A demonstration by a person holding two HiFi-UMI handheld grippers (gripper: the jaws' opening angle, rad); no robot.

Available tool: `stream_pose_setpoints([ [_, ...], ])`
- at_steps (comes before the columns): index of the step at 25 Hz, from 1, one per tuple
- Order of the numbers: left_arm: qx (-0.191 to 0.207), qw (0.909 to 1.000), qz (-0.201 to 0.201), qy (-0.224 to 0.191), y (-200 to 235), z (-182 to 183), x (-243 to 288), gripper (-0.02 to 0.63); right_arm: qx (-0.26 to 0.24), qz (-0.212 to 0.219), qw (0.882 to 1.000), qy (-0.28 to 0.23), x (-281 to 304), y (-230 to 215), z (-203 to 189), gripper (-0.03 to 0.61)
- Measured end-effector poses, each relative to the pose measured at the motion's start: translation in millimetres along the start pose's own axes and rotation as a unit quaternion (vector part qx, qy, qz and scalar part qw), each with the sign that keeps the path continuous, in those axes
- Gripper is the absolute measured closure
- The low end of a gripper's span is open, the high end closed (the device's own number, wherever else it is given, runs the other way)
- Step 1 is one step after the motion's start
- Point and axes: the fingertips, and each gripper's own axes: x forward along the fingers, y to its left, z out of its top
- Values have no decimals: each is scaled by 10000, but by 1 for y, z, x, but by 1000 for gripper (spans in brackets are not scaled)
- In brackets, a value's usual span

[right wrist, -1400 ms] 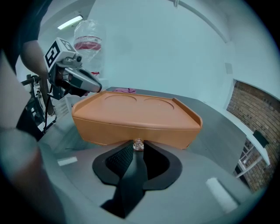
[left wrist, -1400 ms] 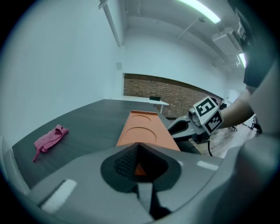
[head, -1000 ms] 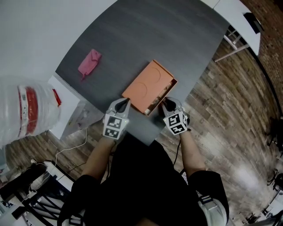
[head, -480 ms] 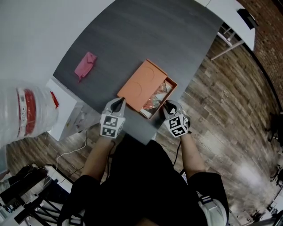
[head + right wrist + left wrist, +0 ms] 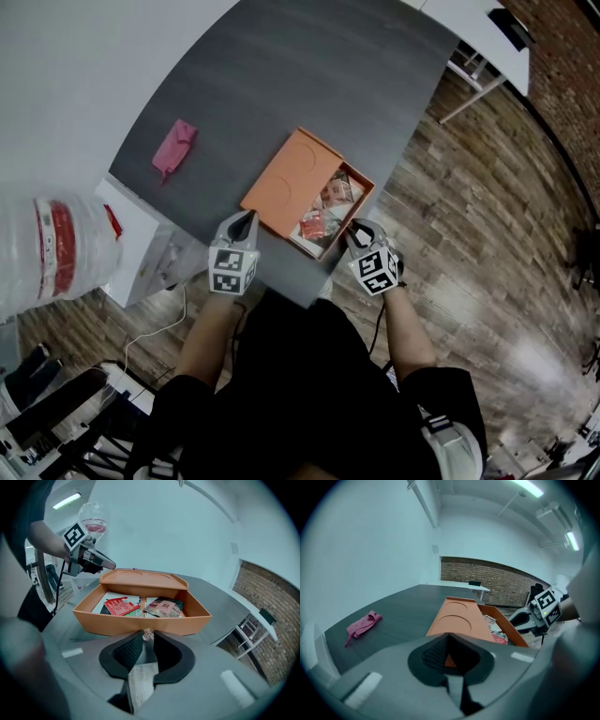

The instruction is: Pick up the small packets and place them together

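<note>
Left gripper (image 5: 449,638) jaws pressed nearly together, pinching the near edge of the orange lid (image 5: 457,620). To its right the orange tray (image 5: 140,624) sits partly uncovered on the grey table (image 5: 281,84); small packets (image 5: 119,606) lie inside it, side by side. Right gripper (image 5: 148,639) jaws pinch the clear knob (image 5: 147,633) on the tray's front wall.

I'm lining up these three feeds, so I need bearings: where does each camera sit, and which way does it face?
Head view: on the person's head, steeply down at the grey table; forearms, left gripper, right gripper show.
Left gripper view: on the left gripper, looking across the table, jaws shut on the orange lid; right gripper at right.
Right gripper view: on the right gripper, facing the orange box, jaws shut on its knob; left gripper upper left.
Shared: all show the orange box and packets.
</note>
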Motion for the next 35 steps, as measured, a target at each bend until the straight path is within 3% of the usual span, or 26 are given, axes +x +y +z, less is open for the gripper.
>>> stream_pose_setpoints([
  [20, 5, 10000, 70, 13, 2, -1, 4, 614, 176, -55, 9998, -14, -10, -5, -13, 499],
  [26, -545, 9981, 26, 291, 6, -4, 9, 614, 743, 219, 9966, -292, -29, -18, -4, 449],
  [29, -314, 9989, -122, 321, 1, 1, 10, 614, 813, 61, 9955, -487, -46, -34, 13, 451],
  [35, -35, 9980, -617, -161, -27, 30, 14, 614, 659, -189, 9959, -594, -50, -55, 44, 454],
])
